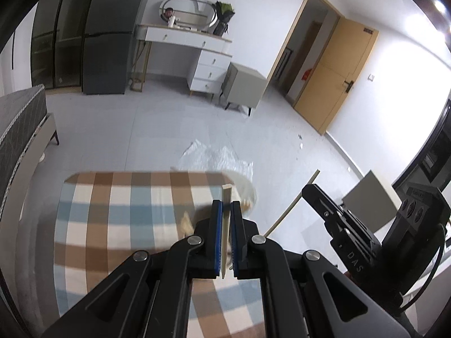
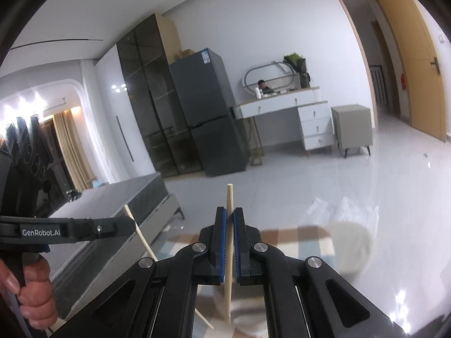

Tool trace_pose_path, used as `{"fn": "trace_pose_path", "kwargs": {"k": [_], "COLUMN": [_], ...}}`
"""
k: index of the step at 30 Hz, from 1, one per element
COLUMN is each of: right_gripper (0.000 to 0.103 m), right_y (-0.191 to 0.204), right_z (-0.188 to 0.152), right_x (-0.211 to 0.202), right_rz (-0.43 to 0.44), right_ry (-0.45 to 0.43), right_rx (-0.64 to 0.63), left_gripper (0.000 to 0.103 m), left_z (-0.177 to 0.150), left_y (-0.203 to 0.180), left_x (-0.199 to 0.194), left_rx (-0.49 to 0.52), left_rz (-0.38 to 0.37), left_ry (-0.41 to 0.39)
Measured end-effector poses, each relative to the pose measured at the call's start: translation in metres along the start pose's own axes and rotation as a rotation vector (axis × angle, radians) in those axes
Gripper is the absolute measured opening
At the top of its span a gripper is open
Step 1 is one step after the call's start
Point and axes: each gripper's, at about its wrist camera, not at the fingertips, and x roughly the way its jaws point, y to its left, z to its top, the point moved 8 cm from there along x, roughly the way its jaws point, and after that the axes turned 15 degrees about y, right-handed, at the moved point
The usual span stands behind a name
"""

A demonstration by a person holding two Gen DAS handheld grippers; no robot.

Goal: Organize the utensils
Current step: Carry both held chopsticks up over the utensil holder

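- Closest to us in the left wrist view, our left gripper [image 1: 226, 207] has its blue-padded jaws pinched shut on a pale, square-ended wooden chopstick [image 1: 225, 225] standing upright over the checked tablecloth [image 1: 126, 211]; a blurred white bowl [image 1: 245, 191] sits beyond, at the cloth's far edge.
- Our right gripper [image 1: 310, 194] shows at the right with a thin stick [image 1: 293, 205].
- From the right wrist, our right gripper [image 2: 230, 215] is clamped on a second chopstick [image 2: 229, 242], pale, slim, upright.
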Motion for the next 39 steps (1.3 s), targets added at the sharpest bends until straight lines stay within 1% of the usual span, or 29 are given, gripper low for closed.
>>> {"fn": "trace_pose_path", "kwargs": {"k": [7, 10, 15, 24, 30, 39], "right_gripper": [0.004, 0.004, 0.004, 0.004, 0.004, 0.004], "right_y": [-0.004, -0.005, -0.011, -0.027, -0.031, -0.035], "right_z": [0.036, 0.041, 0.039, 0.028, 0.018, -0.011], "right_x": [0.018, 0.027, 0.042, 0.064, 0.074, 0.085], "right_rz": [-0.027, -0.031, -0.044, -0.046, -0.049, -0.044], "right_ry": [-0.046, -0.051, -0.041, -0.011, 0.028, 0.107], "right_rx": [-0.035, -0.036, -0.041, -0.008, -0.012, -0.006], "left_gripper": [0.001, 0.001, 0.001, 0.001, 0.001, 0.001], "left_z": [0.037, 0.048, 0.058, 0.053, 0.044, 0.030], "left_y": [0.009, 0.011, 0.016, 0.027, 0.027, 0.020], "left_x": [0.021, 0.030, 0.048, 0.077, 0.086, 0.091], "left_rx": [-0.020, -0.023, -0.015, -0.009, -0.013, 0.007], "left_rz": [-0.013, -0.014, 0.010, 0.054, 0.050, 0.052], "left_ry": [-0.014, -0.014, -0.009, 0.025, 0.045, 0.085]}}
